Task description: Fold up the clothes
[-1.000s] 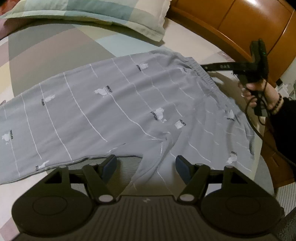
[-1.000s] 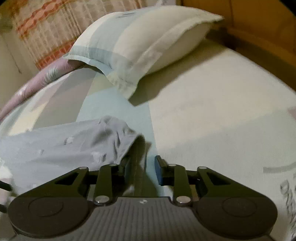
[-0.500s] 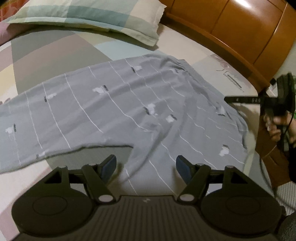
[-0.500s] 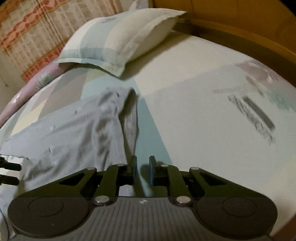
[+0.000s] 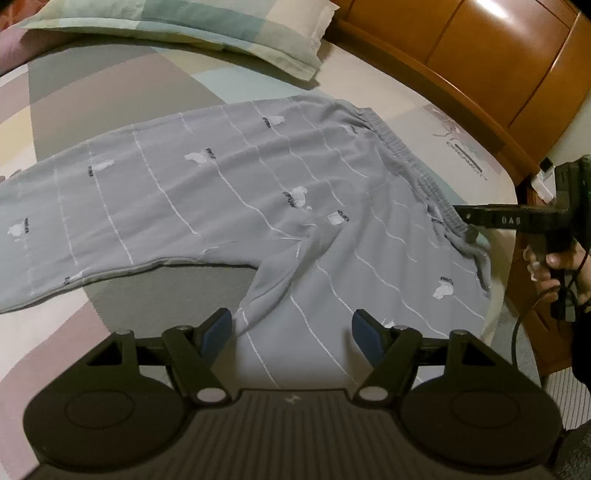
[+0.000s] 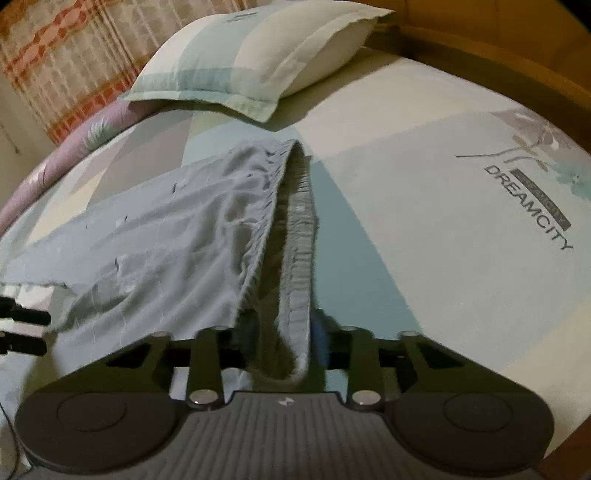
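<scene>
Grey pyjama trousers (image 5: pixel 236 192) lie spread across the bed (image 5: pixel 85 92), long axis running from the legs at the left edge to the elastic waistband (image 6: pixel 299 236) near the right edge. The left gripper (image 5: pixel 291 332) hovers with jaws apart over the crotch, gripping nothing. The right gripper (image 6: pixel 280 350) is opening, waistband between its jaws. A pillow (image 5: pixel 192 26) lies beyond, clear of the trousers.
</scene>
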